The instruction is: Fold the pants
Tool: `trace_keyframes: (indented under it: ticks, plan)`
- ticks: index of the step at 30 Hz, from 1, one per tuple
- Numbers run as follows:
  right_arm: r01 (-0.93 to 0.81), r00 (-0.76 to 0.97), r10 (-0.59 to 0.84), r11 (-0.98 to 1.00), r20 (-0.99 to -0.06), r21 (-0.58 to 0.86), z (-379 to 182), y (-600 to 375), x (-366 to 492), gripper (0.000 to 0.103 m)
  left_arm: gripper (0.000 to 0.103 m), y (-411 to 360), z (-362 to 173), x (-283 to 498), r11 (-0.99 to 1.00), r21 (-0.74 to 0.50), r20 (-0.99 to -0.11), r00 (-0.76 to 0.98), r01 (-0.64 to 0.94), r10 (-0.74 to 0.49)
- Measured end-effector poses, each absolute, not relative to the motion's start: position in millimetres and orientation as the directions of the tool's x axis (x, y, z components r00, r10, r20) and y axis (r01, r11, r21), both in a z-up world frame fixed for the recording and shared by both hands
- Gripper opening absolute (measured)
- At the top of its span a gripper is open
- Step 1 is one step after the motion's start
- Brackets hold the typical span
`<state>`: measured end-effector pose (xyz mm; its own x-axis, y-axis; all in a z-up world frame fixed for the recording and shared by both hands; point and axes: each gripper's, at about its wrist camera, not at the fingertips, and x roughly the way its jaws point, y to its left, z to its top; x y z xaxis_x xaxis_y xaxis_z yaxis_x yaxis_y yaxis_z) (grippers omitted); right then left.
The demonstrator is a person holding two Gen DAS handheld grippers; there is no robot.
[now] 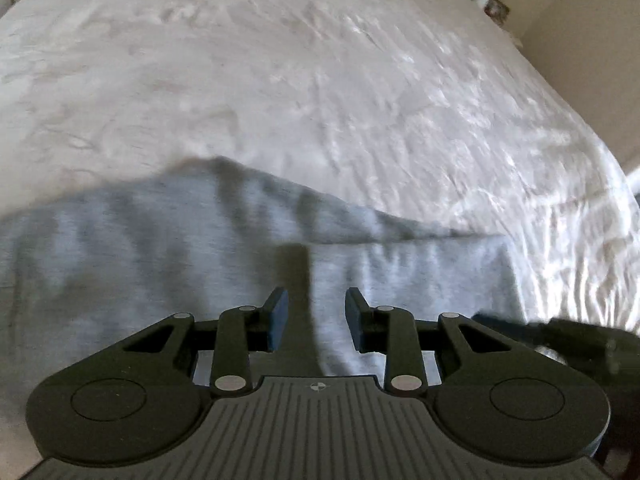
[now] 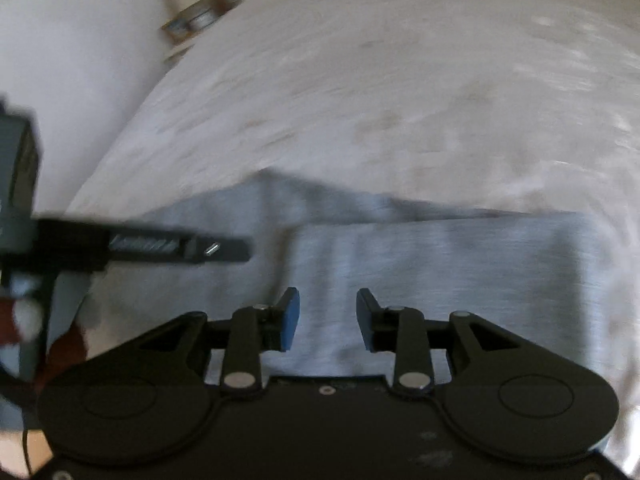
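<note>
I see the bed (image 1: 280, 80), covered in a wrinkled white sheet, filling both wrist views from 9 o'clock through 3 o'clock. The grey pants (image 1: 160, 260) lie flat on the bed, occupying the lower half of each view, directly beneath both tools. In the left wrist view a fabric edge runs from 12 o'clock toward 3 o'clock with a second layer resting on top of it, and the right wrist view shows the same layered edge (image 2: 400, 212). I judge that at least one fold is already laid down; how many remain I cannot tell, since the full outline of the garment lies outside both views. The left tool (image 1: 316, 320) hangs over the cloth with its jaws apart and nothing between them. The right tool (image 2: 328, 320) also stands with jaws apart and empty, just above the fabric. The left tool's body (image 2: 120, 246) enters the right wrist view at 9 o'clock. I judge the next fold calls for a fresh grip.
</note>
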<state>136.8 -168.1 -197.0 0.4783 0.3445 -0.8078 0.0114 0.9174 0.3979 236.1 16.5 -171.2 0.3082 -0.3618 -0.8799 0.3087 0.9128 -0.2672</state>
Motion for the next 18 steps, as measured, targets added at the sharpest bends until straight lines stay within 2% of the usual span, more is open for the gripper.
trace_keyframes:
  ticks: [2,3,4,5,10,13,15,18]
  plan:
    - [0.1,0.474,0.263,0.932,-0.84,0.348,-205,-195,136,0.032,0.031,1,-185,232,0.904,-0.257,-0.892,0.275,0.341,-0.358]
    - [0.149,0.469,0.223,0.934,-0.855,0.325,-207,-208,139,0.027,0.031,-7,-193,229,0.899,-0.249,-0.899,0.258,0.36,-0.352]
    - [0.196,0.465,0.195,0.929,-0.864,0.315,-211,-223,141,0.014,0.031,-13,-201,225,0.896,-0.233,-0.909,0.242,0.377,-0.339]
    - [0.238,0.457,0.178,0.92,-0.871,0.313,-217,-238,144,0.008,0.031,-20,-214,223,0.897,-0.206,-0.925,0.222,0.392,-0.31]
    - [0.361,0.386,0.11,0.896,-0.916,0.26,-250,-286,164,0.007,0.032,-31,-248,214,0.902,-0.144,-0.949,0.202,0.406,-0.242]
    - [0.408,0.342,0.097,0.88,-0.935,0.241,-268,-306,172,0.007,0.045,-32,-249,217,0.907,-0.167,-0.949,0.185,0.386,-0.254]
    - [0.42,0.322,0.1,0.876,-0.942,0.237,-275,-313,174,0.004,0.062,-36,-252,220,0.906,-0.189,-0.949,0.168,0.38,-0.268]
    - [0.397,0.339,0.105,0.885,-0.935,0.243,-274,-316,176,0.008,0.077,-49,-255,218,0.904,-0.167,-0.956,0.161,0.394,-0.247]
